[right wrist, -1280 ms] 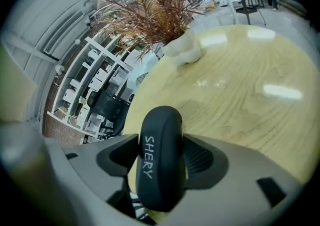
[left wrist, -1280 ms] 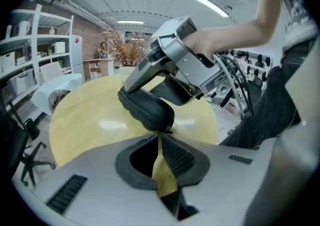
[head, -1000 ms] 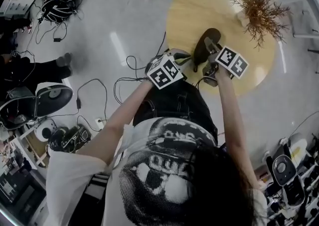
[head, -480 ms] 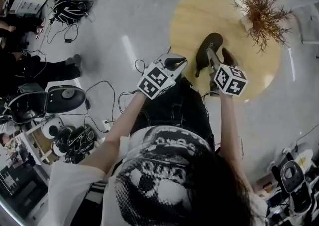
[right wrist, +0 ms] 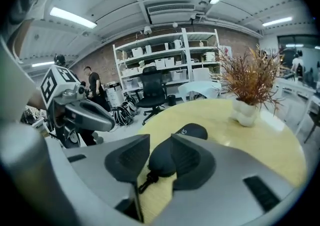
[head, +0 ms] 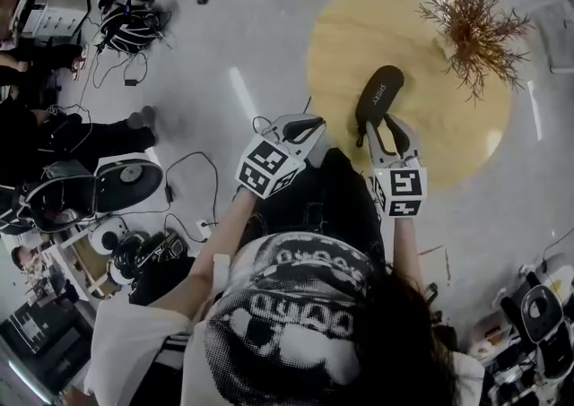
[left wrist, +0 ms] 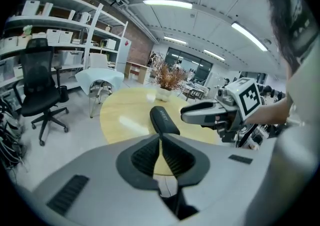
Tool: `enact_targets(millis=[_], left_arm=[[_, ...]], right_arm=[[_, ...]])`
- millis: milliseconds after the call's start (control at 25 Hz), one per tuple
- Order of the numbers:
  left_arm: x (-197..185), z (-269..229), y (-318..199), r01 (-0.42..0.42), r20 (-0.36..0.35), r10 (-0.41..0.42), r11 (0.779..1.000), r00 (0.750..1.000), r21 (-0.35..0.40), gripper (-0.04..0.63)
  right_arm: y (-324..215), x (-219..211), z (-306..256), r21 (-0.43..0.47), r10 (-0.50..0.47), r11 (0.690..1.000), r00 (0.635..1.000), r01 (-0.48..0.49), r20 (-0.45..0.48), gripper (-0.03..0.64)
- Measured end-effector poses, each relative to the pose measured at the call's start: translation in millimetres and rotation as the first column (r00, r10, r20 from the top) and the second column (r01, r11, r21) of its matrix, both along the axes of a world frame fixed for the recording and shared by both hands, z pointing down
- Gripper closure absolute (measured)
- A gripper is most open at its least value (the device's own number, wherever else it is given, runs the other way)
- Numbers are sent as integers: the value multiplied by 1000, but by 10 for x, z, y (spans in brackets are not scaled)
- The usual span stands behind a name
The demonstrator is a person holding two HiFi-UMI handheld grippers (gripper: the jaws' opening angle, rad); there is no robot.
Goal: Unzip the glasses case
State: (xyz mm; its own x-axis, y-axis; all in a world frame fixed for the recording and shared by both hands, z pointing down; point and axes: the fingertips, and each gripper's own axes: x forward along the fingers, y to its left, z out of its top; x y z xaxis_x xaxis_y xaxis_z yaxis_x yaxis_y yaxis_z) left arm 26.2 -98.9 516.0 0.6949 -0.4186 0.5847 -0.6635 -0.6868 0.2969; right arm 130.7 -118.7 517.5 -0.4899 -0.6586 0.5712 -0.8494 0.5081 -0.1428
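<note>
Long ceiling lights point(left wrist: 167, 4) make the room bright and leave white streaks on the floor point(head: 240, 95) and a pale shine on the round table point(left wrist: 120, 115). Both gripper views bend and go dark at the edges, and things close to the camera look soft. The glasses case point(head: 378, 93) is so dark that its zip may be lost.

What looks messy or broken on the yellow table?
Nothing on the table looks wrong. The glasses case lies flat and whole on the round table, and the dried plant stands upright. Only the floor is messy, with loose cables.
</note>
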Motion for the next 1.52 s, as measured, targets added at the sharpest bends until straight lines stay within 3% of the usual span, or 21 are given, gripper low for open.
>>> enact_targets(millis=[200, 480, 880, 1280, 1520], left_arm=[[-54, -84, 82, -4, -12, 4, 1000, 1000, 23, 578], [-145, -317, 250, -61, -42, 65, 994, 997, 86, 578], [-360, -590, 916, -120, -77, 135, 978, 988, 172, 578], [-423, -793, 1709, -157, -113, 188, 959, 976, 235, 578], [-301, -884, 2080, -214, -136, 257, 939, 957, 269, 580]], right_arm=[[141, -105, -7, -9, 27, 1000, 998, -27, 50, 508], [285, -158, -210, 39, 82, 996, 996, -83, 34, 512], [1080, -505, -453, 77, 122, 989, 991, -126, 47, 512], [1907, -699, -695, 140, 145, 979, 989, -146, 15, 616], [2277, -636, -731, 149, 162, 975, 986, -164, 24, 620]])
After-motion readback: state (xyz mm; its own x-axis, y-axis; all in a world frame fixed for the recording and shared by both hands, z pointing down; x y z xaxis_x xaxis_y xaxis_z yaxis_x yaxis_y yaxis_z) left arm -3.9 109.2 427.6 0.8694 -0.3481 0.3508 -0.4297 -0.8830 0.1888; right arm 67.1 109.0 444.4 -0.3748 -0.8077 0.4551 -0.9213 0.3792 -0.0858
